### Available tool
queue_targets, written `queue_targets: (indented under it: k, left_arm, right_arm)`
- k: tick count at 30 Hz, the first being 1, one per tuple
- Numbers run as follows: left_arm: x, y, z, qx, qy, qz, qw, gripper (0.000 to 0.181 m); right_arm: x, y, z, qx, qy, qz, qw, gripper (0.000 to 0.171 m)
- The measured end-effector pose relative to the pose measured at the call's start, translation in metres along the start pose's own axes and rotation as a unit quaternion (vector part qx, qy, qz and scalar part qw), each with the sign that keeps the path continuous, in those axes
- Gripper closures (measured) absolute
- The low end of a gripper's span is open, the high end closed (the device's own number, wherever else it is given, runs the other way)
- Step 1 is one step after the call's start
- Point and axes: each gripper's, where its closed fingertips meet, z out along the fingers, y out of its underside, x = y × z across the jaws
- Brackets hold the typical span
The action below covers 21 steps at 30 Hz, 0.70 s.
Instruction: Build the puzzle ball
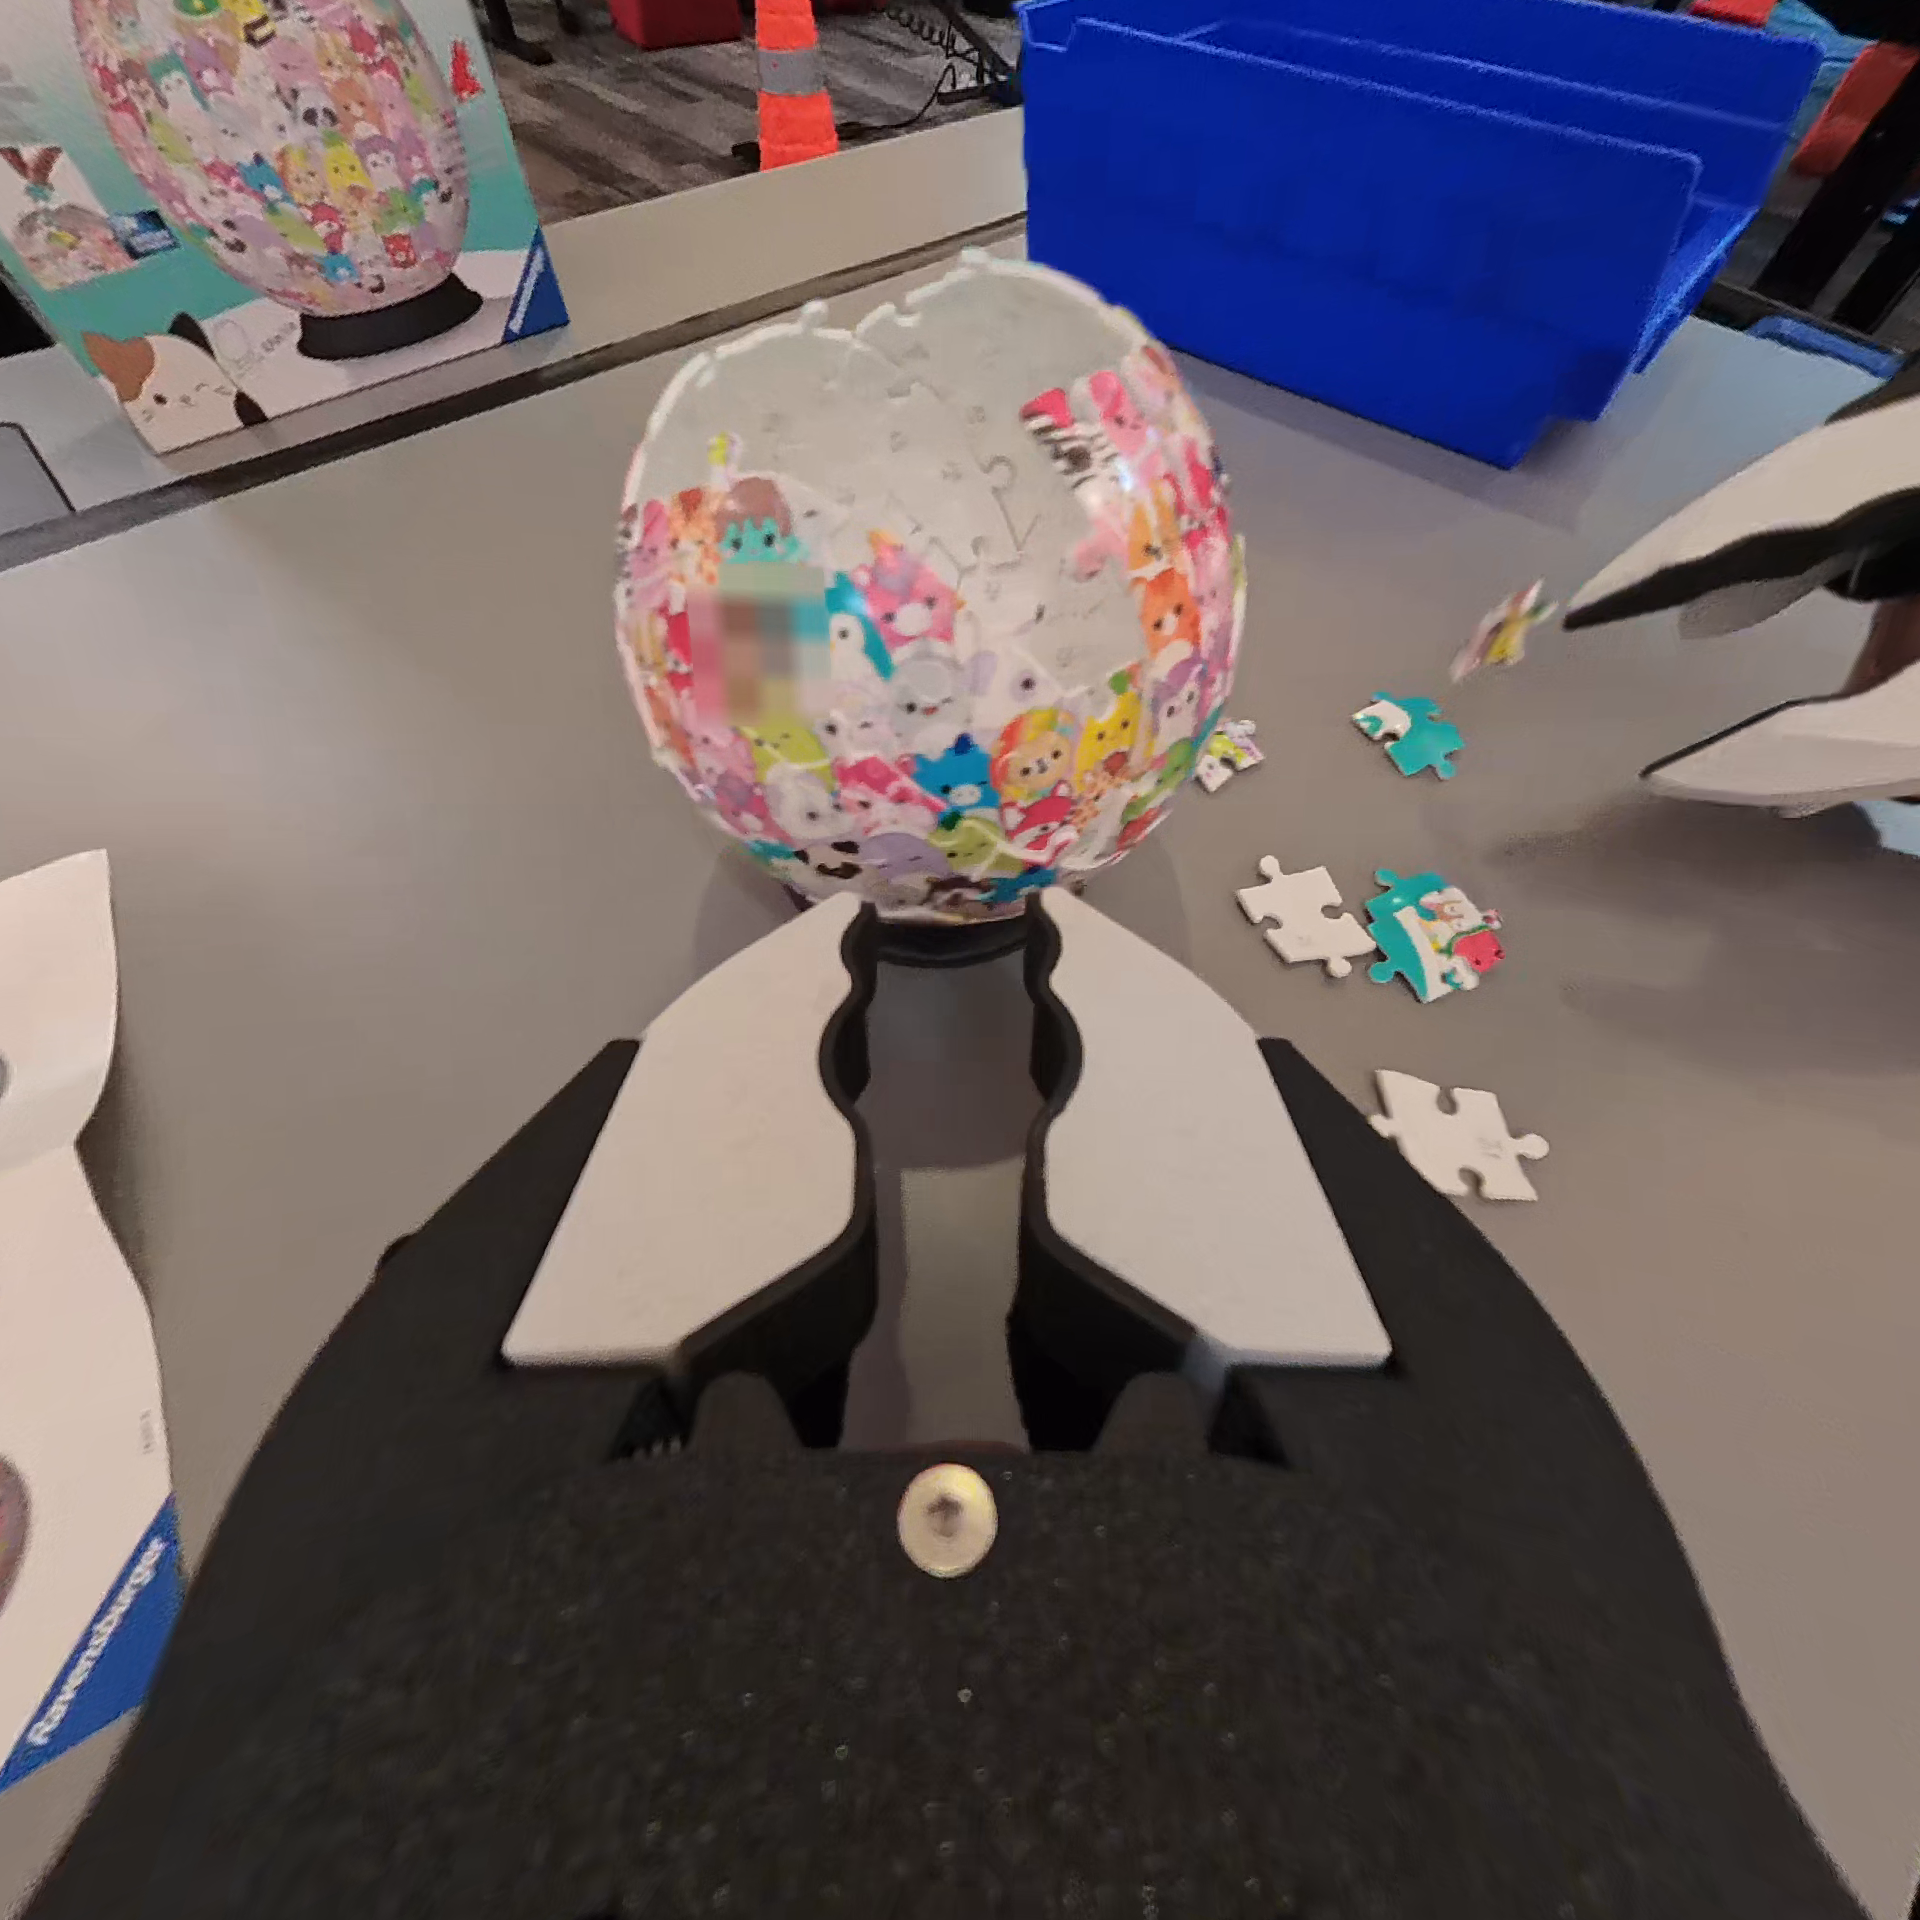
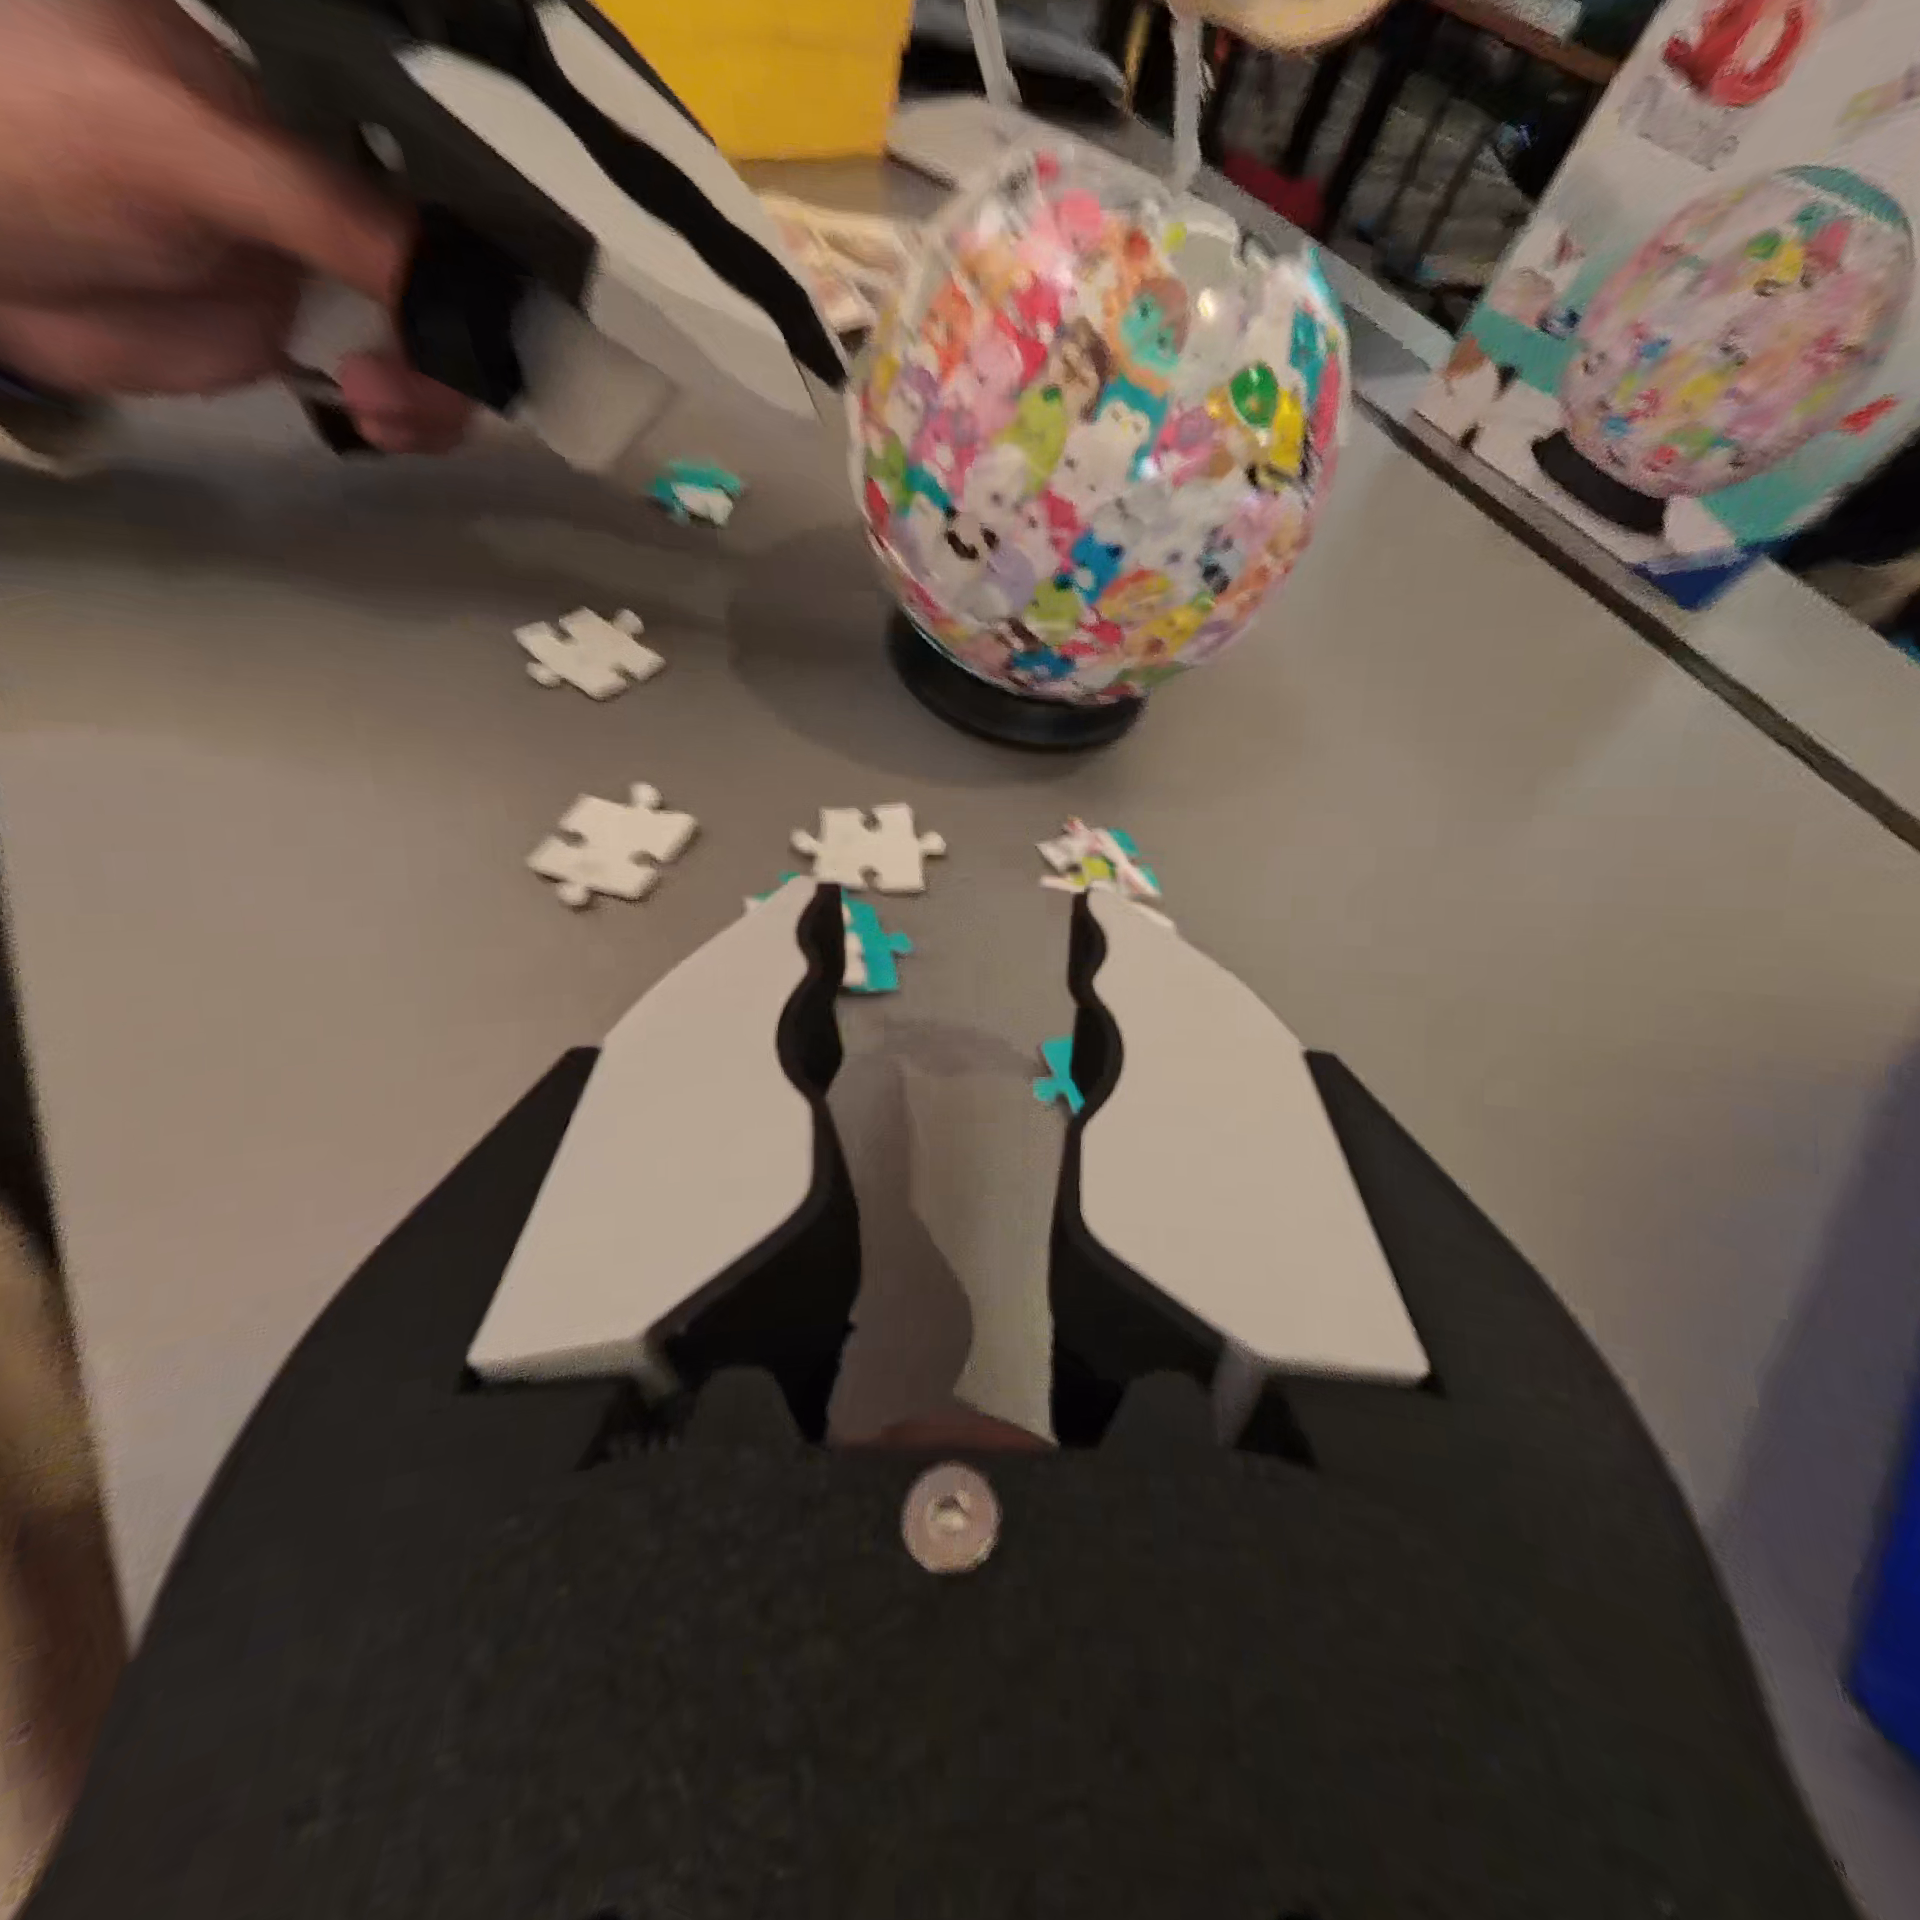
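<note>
The half-built puzzle ball (image 1: 925, 592) stands upright on a black stand (image 1: 940, 940) on the grey table (image 1: 364, 831). Its top front is open and shows the white inner side. My left gripper (image 1: 951, 925) is open and empty, pointing at the ball from close by. In the right wrist view a hand holds it by the ball's (image 2: 1091, 416) upper left side. My right gripper (image 2: 951, 909) is open and empty, low over several loose pieces. A colourful piece (image 2: 1101, 862) lies just off its right fingertip and a teal piece (image 2: 873, 951) by the left one. The right gripper also shows in the left wrist view (image 1: 1621, 696).
White face-down pieces (image 2: 613, 847) (image 2: 873, 847) (image 2: 587, 649) and teal ones (image 1: 1413, 732) (image 1: 1434, 935) lie right of the ball. The puzzle box (image 1: 281, 208) stands at the back left, blue bins (image 1: 1403, 208) at the back right. A second box part (image 1: 62, 1247) lies at the left edge. Left tips to right tips: about 15 cm. The teal piece (image 2: 873, 951) sits 6 cm or so from the ends of my right fingers.
</note>
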Motion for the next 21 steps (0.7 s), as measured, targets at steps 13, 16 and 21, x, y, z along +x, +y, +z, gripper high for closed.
queue_targets:
  k: [13, 16, 21]
  left_arm:
    - [-0.024, 0.011, -0.008, -0.010, -0.006, -0.074, 0.997, 0.155]
    - [-0.028, 0.016, -0.015, -0.013, -0.017, -0.075, 0.997, 0.155]
    - [-0.031, 0.021, -0.024, -0.016, -0.027, -0.078, 0.996, 0.155]
  right_arm:
    - [0.039, 0.070, 0.014, -0.187, 0.052, 0.109, 0.975, 0.128]
    - [0.041, 0.072, 0.014, -0.185, 0.033, 0.152, 0.970, 0.128]
    - [0.041, 0.072, 0.015, -0.187, 0.034, 0.149, 0.970, 0.128]
